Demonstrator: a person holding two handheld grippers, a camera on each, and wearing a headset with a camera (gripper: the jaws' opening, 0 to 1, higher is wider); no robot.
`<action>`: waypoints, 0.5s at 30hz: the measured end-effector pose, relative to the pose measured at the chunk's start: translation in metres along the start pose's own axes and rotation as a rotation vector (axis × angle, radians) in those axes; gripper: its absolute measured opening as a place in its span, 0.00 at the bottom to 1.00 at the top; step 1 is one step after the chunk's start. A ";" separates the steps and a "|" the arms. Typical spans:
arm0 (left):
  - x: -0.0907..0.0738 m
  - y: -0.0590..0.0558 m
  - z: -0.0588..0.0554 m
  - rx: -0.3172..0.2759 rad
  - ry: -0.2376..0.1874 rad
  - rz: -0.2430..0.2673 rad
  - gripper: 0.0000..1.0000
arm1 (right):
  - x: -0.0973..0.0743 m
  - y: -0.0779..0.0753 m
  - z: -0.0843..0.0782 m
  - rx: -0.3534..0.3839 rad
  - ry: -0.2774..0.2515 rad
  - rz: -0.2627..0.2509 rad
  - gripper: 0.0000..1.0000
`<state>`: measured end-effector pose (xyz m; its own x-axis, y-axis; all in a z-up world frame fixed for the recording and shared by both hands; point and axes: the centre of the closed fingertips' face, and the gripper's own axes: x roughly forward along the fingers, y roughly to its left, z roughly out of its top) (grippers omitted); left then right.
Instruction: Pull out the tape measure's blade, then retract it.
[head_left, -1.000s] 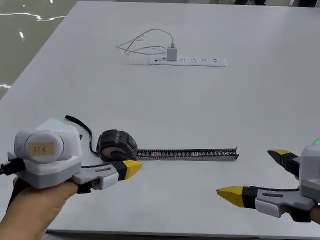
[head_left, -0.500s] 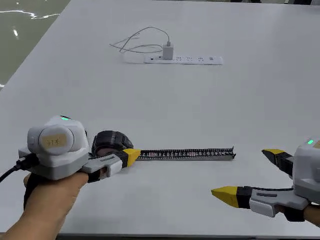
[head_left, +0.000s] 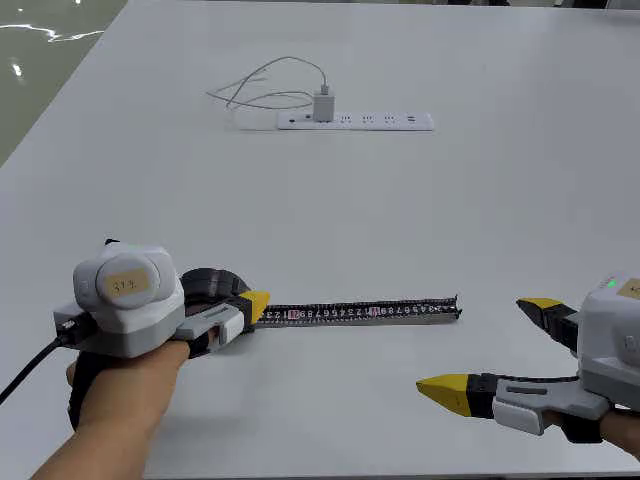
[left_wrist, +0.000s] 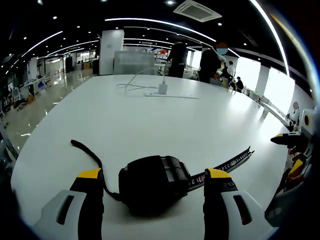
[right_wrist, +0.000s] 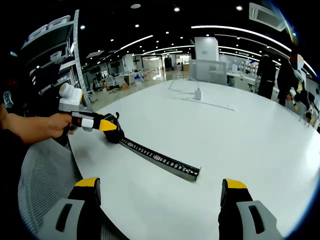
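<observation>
A black tape measure case (left_wrist: 155, 182) lies on the white table, with its blade (head_left: 365, 311) drawn out to the right and lying flat. My left gripper (left_wrist: 153, 174) is open, one jaw on each side of the case with small gaps. In the head view the left gripper (head_left: 235, 297) covers part of the case (head_left: 205, 283). My right gripper (head_left: 490, 345) is open and hovers at the lower right, just beyond the blade's end hook (head_left: 458, 305). From the right gripper (right_wrist: 160, 184) view, the blade (right_wrist: 160, 160) runs toward the left gripper (right_wrist: 95, 122).
A white power strip (head_left: 355, 121) with a plugged-in charger and a looped cable (head_left: 265, 85) lies at the far middle of the table (head_left: 480, 220). The case's black wrist strap (left_wrist: 87, 152) trails to the left. People stand beyond the table's far end.
My left gripper has moved forward so that its jaws now sit around the tape measure case. The right gripper and the blade have stayed about where they were.
</observation>
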<state>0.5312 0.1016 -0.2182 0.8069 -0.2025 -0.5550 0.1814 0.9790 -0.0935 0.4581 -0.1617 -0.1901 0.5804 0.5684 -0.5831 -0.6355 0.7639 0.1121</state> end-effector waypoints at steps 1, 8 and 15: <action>0.000 0.002 -0.001 -0.002 0.000 0.006 0.78 | 0.000 0.000 -0.001 0.001 0.001 -0.001 0.99; 0.003 0.005 -0.004 -0.046 0.010 0.013 0.74 | 0.001 -0.001 -0.002 0.007 0.000 -0.001 0.99; 0.005 0.003 -0.004 -0.054 0.016 0.011 0.67 | 0.001 0.000 -0.001 0.005 0.000 0.001 0.99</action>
<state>0.5336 0.1040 -0.2242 0.7996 -0.1915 -0.5692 0.1412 0.9812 -0.1318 0.4583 -0.1608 -0.1916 0.5800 0.5692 -0.5828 -0.6336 0.7649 0.1164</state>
